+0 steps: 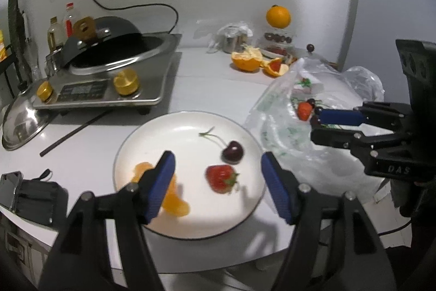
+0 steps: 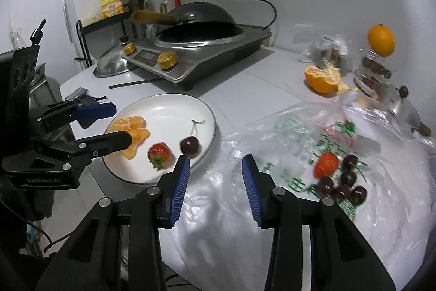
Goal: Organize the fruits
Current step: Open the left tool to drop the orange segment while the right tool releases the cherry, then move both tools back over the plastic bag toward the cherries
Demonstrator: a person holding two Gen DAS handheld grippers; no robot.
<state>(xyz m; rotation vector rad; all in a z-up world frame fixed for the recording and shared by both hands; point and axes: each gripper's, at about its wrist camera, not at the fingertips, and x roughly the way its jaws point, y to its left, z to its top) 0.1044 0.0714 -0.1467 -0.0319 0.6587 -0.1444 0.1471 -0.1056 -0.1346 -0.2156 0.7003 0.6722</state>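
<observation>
Both hand-held grippers — left (image 1: 216,187), right (image 2: 215,188) — gape empty over the bench: left above the plate (image 1: 152,133) holding sorted fruit, right toward the bag (image 2: 272,154) where cherries (image 2: 342,186) wait.

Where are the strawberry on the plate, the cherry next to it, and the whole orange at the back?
strawberry (image 1: 220,178), left wrist view, on its red flesh.
cherry (image 1: 232,152), left wrist view, on its dark skin.
whole orange (image 2: 381,40), right wrist view, on the middle of its peel.
</observation>
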